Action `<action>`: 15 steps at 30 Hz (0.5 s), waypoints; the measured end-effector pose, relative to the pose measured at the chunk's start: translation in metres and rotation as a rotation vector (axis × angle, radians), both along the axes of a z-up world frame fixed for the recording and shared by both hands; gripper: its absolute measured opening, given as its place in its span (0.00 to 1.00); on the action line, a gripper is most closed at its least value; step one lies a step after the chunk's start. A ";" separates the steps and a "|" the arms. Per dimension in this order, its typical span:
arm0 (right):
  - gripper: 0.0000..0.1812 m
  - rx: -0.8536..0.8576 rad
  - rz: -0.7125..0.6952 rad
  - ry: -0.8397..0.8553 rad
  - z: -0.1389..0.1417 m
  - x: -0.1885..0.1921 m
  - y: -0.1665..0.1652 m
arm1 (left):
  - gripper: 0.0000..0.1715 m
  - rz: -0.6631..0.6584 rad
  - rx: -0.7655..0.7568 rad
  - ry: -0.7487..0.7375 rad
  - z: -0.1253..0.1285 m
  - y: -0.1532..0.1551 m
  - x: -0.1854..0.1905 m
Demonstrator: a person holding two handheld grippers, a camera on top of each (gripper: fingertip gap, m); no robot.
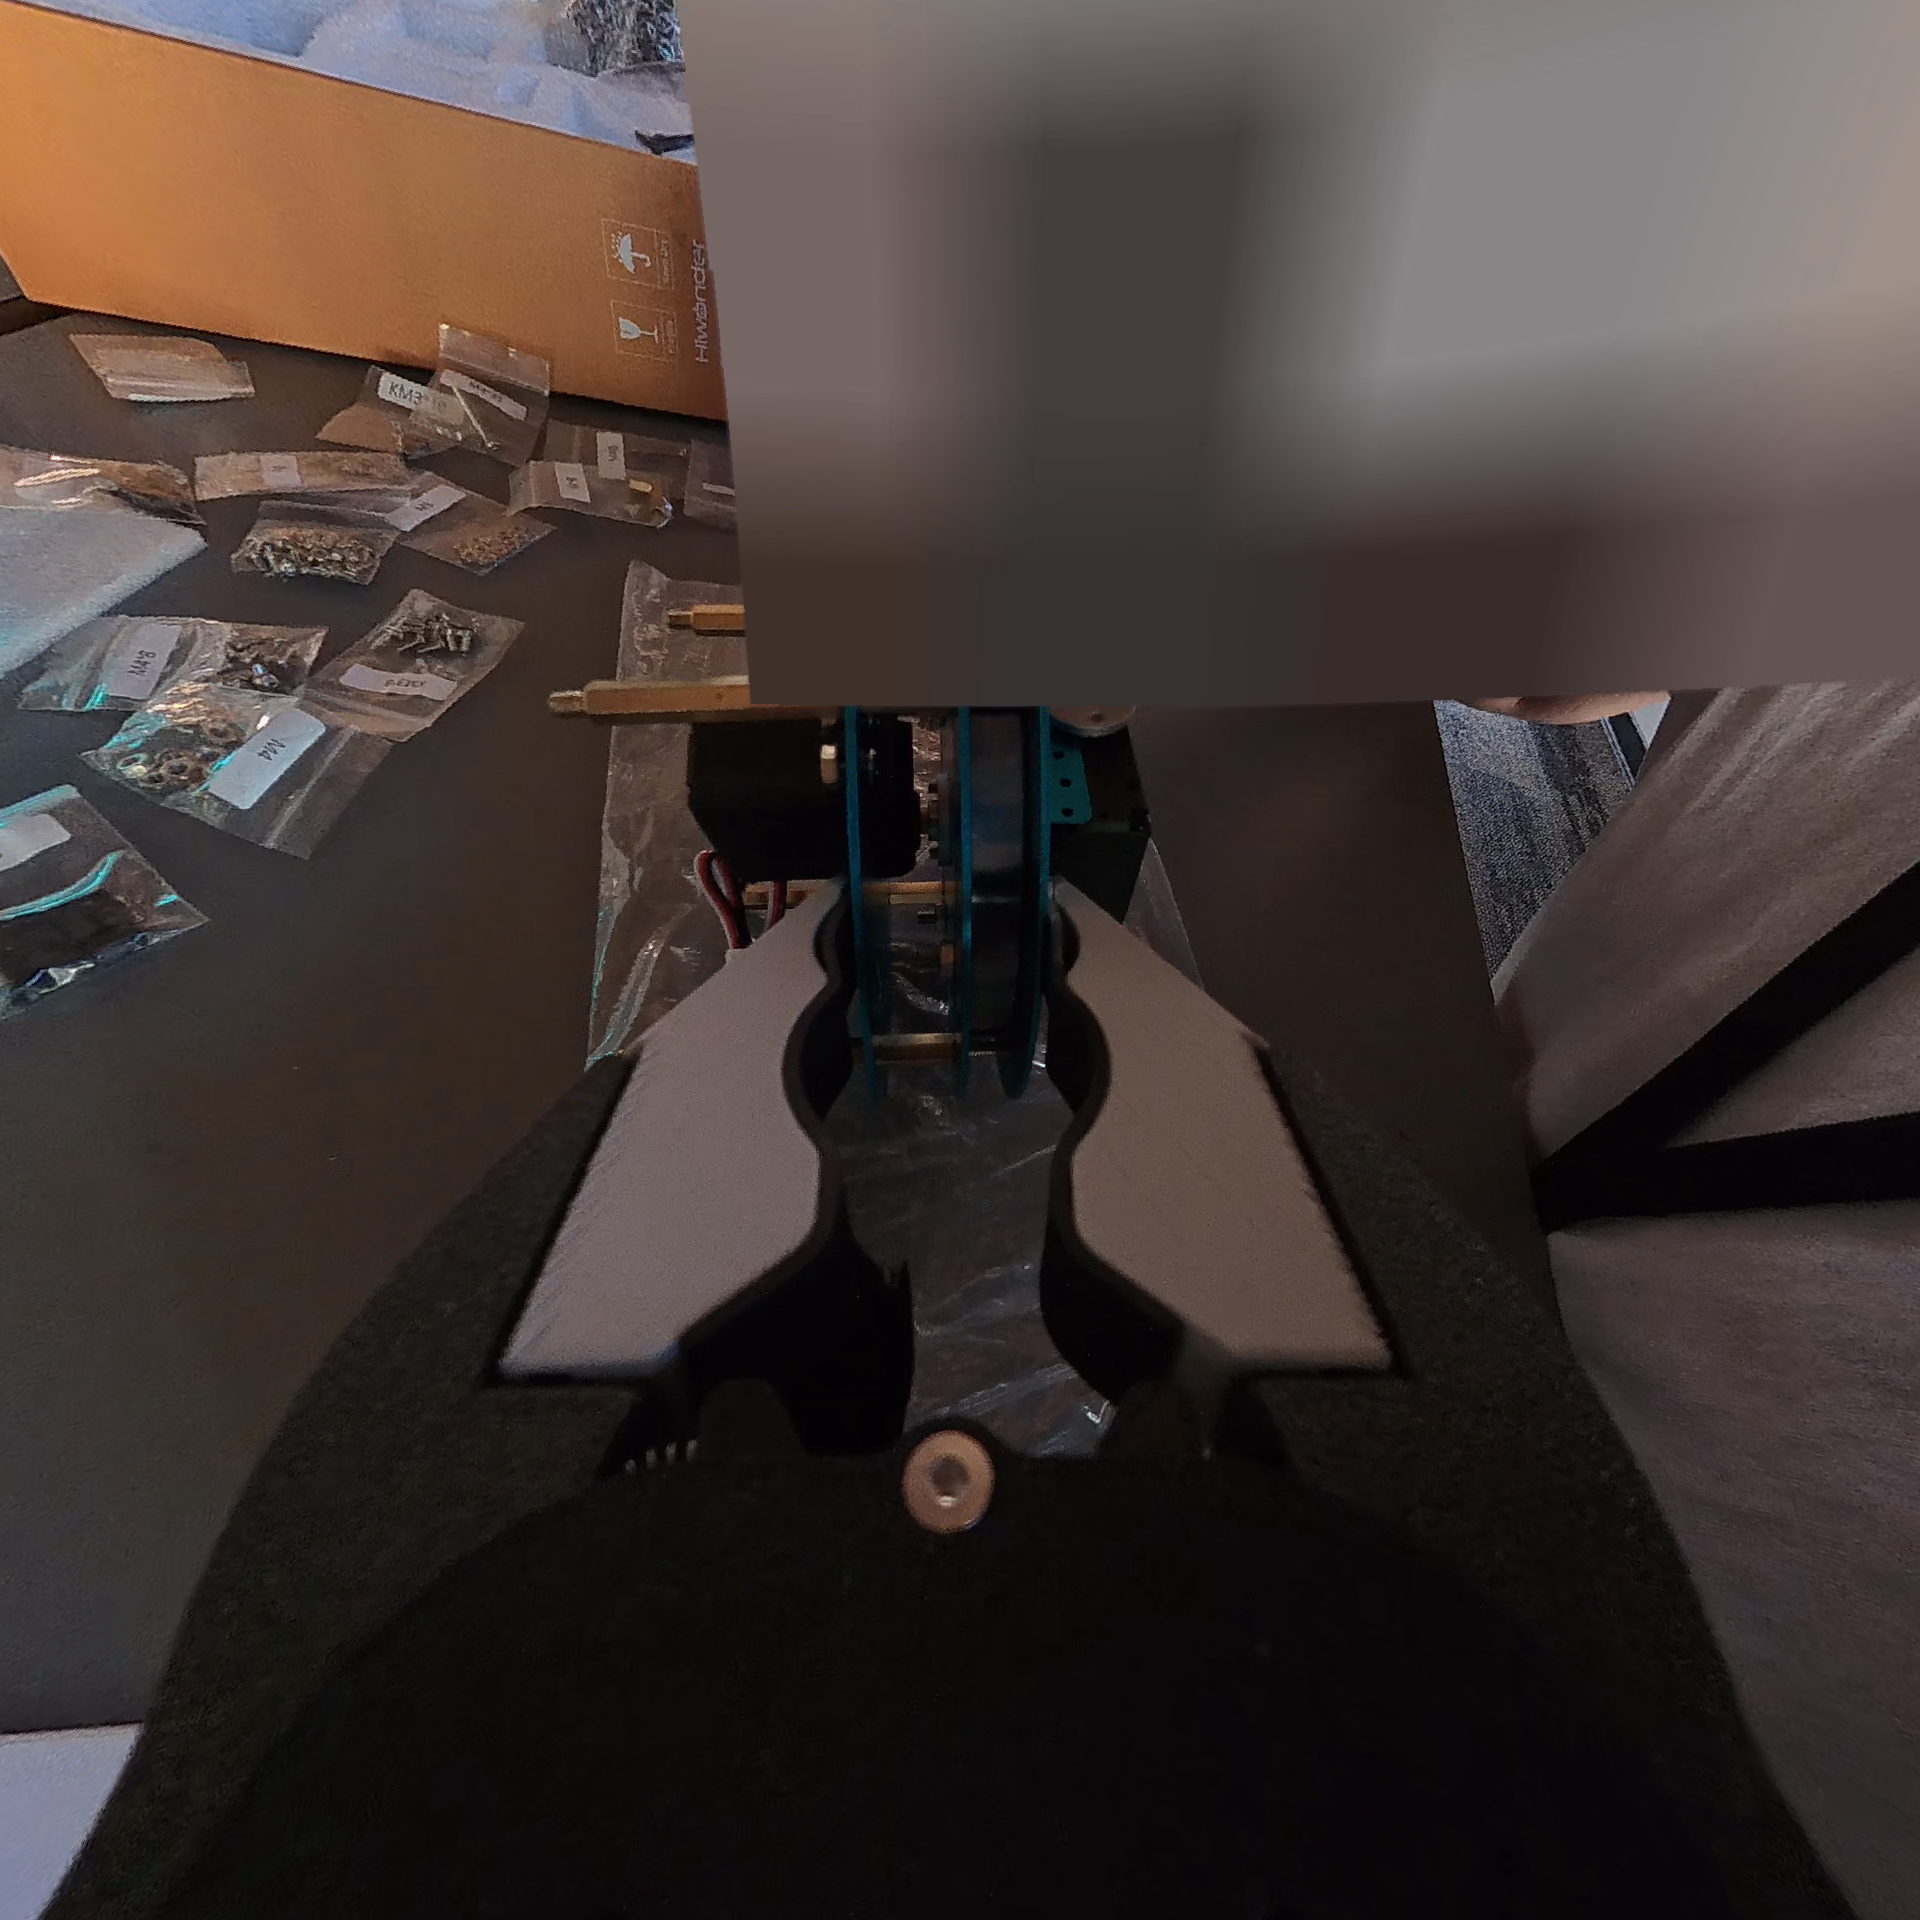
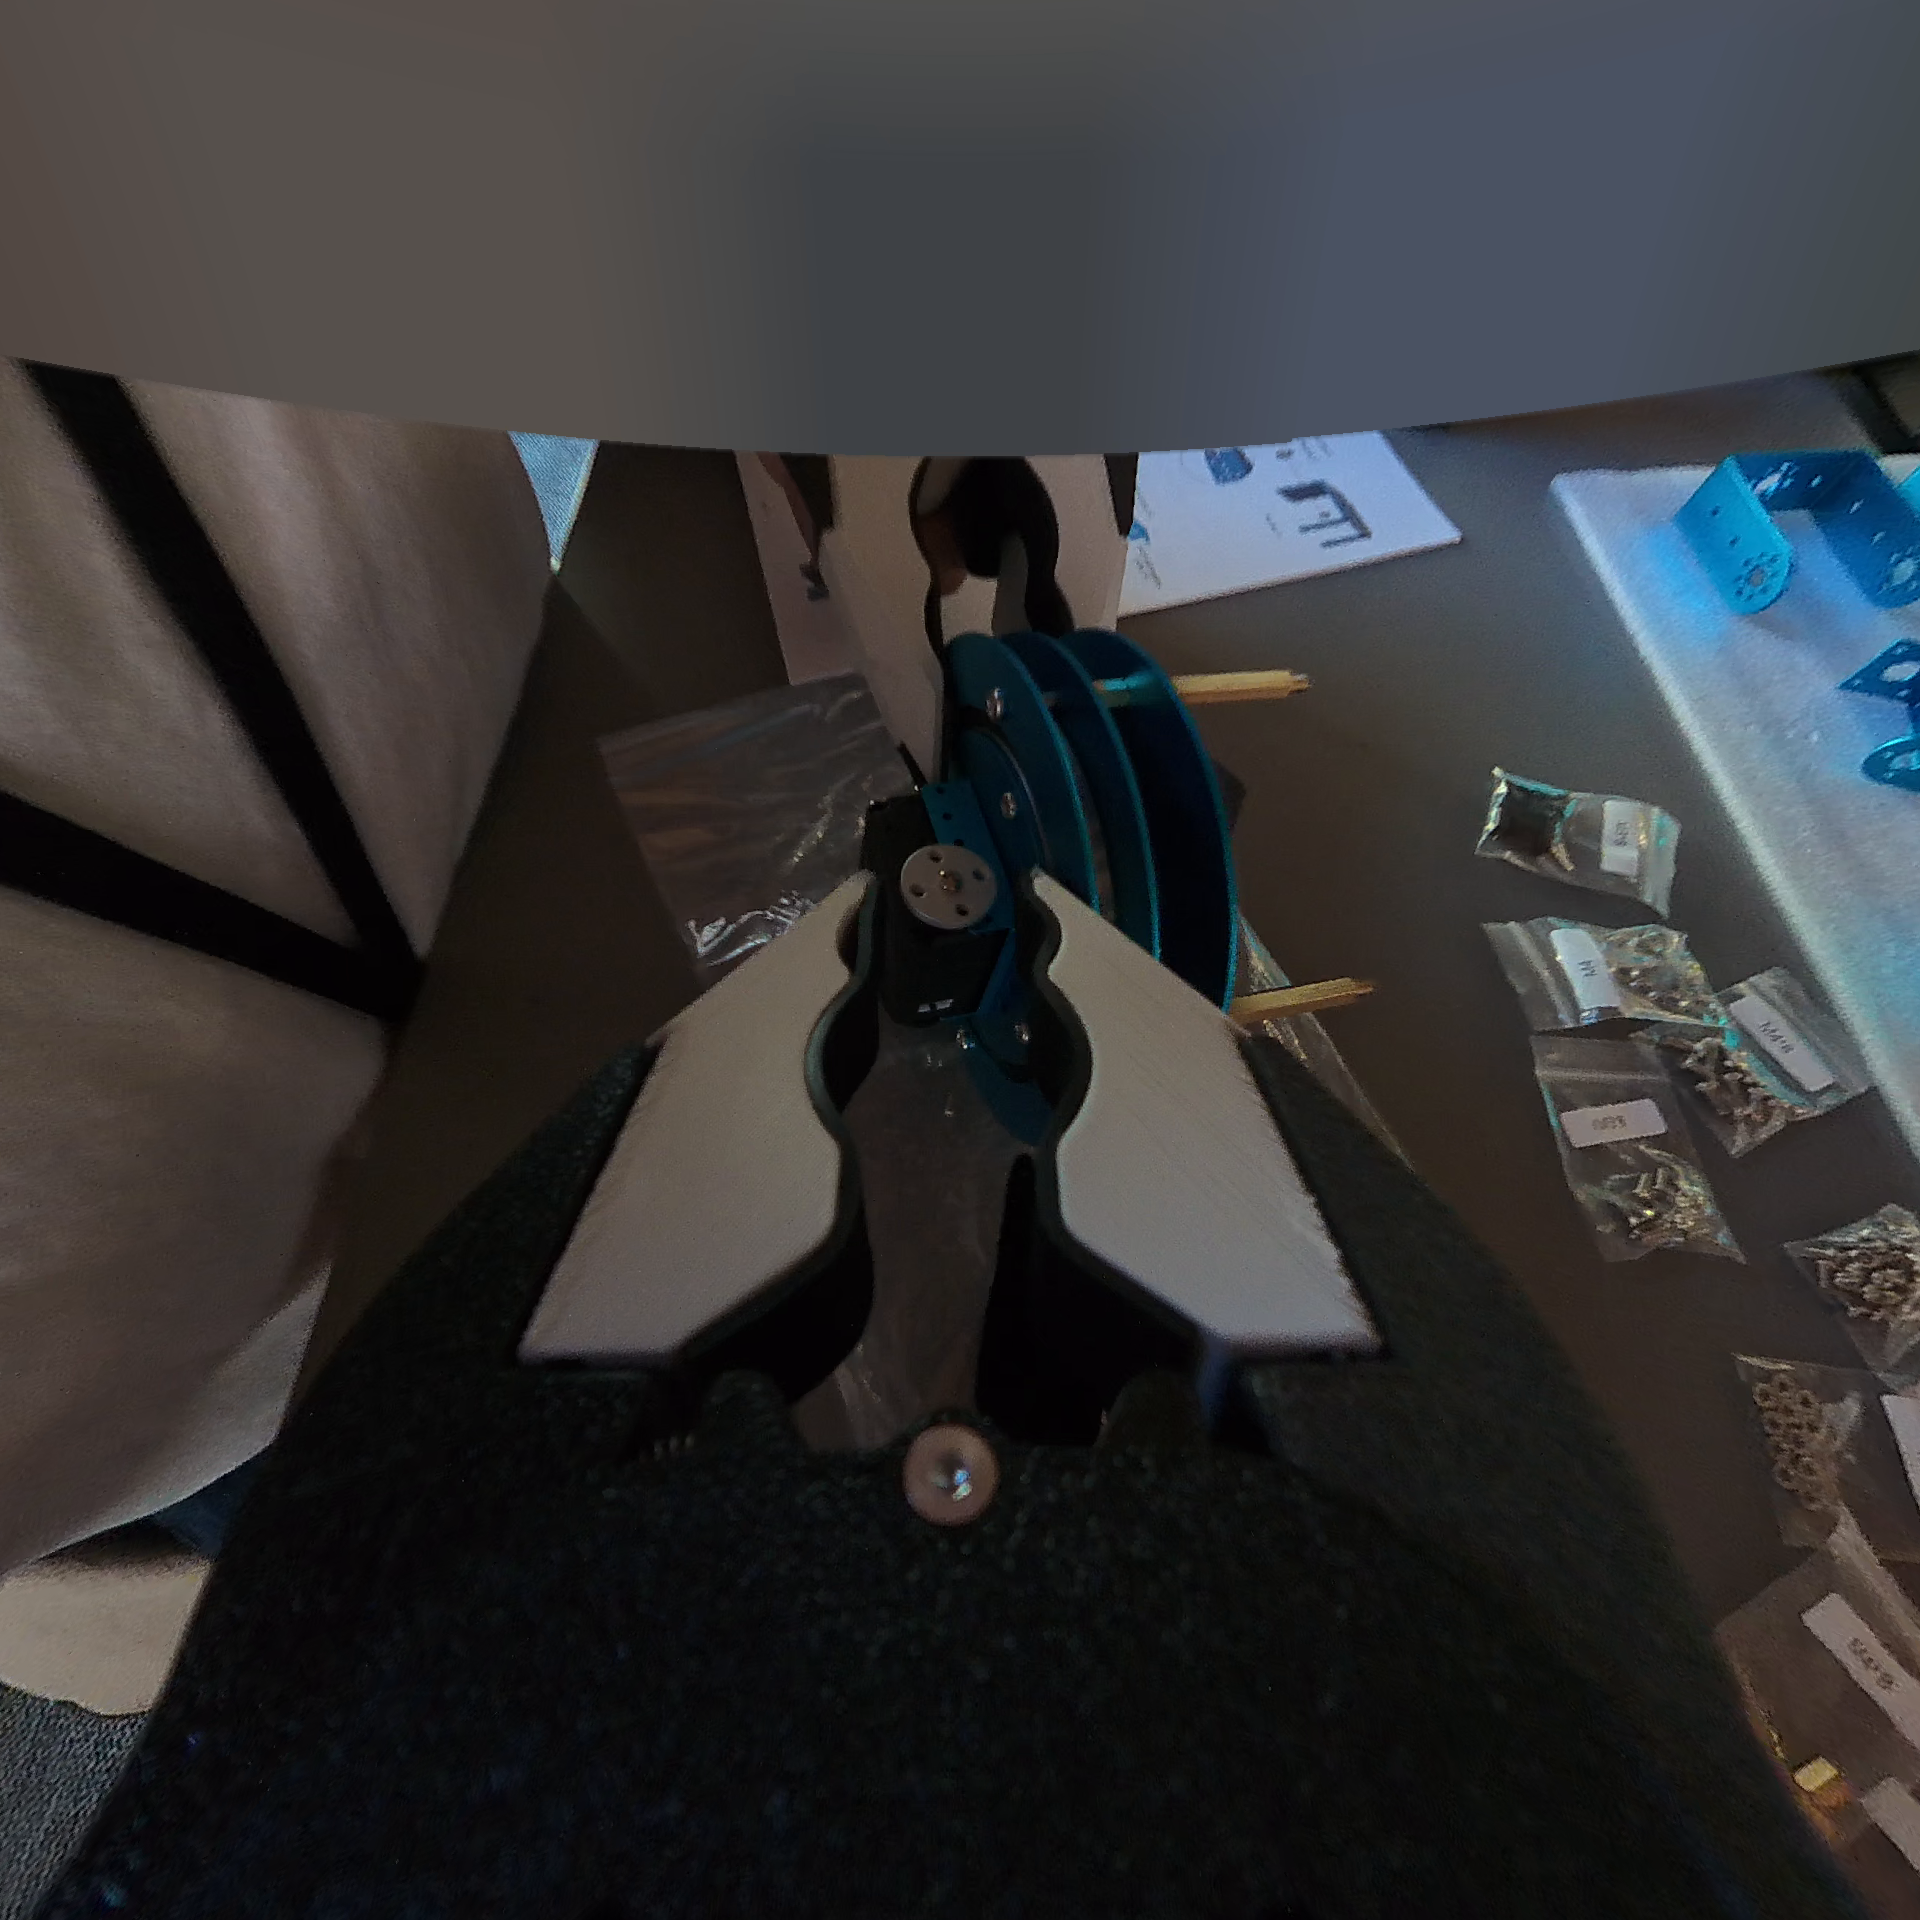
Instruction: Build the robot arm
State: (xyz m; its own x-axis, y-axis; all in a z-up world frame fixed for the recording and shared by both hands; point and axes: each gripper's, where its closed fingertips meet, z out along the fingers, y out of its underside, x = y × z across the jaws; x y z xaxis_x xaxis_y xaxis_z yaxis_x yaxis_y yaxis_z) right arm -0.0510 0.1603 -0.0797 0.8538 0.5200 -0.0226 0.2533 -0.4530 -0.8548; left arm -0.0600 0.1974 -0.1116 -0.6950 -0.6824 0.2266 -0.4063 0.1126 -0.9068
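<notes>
A blue assembly of round metal plates (image 1: 992,831) spaced by brass standoffs (image 1: 644,694) hangs between both grippers above a dark table (image 1: 416,1039). My left gripper (image 1: 945,914) is shut on the edges of the plates. A black servo (image 1: 769,790) sticks out of the plates to the left. In the right wrist view the plates (image 2: 1132,790) stand on edge. My right gripper (image 2: 951,894) is shut on a black servo (image 2: 925,966) with a silver horn (image 2: 940,883) and a blue bracket (image 2: 1003,987), fixed to the near plate. The left gripper's white fingers (image 2: 883,603) show beyond.
An orange cardboard box (image 1: 364,208) lies at the back left. Several small bags of screws (image 1: 312,551) (image 2: 1621,1143) are spread on the table. Blue brackets (image 2: 1766,520) lie on white foam, beside a printed sheet (image 2: 1288,520). A clear plastic bag (image 2: 748,790) lies under the assembly. Grey fabric with black straps (image 1: 1714,935) borders the table.
</notes>
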 end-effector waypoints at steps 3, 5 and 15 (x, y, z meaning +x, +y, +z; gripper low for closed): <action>0.12 -0.003 -0.003 -0.014 0.006 0.009 -0.008 | 0.19 -0.001 0.002 -0.002 0.000 0.000 0.000; 0.10 -0.032 -0.031 -0.075 0.000 0.026 -0.016 | 0.19 -0.002 -0.001 0.000 0.000 0.000 0.000; 0.10 -0.368 -0.008 -0.119 -0.081 0.057 -0.040 | 0.19 -0.002 0.000 0.002 -0.001 0.001 -0.001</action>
State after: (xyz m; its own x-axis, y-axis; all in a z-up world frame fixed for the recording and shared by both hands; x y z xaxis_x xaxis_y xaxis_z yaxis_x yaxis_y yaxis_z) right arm 0.0062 0.1200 -0.1609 0.8659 0.4888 -0.1066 0.3361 -0.7262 -0.5997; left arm -0.0611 0.1982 -0.1125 -0.6962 -0.6808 0.2278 -0.4077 0.1137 -0.9060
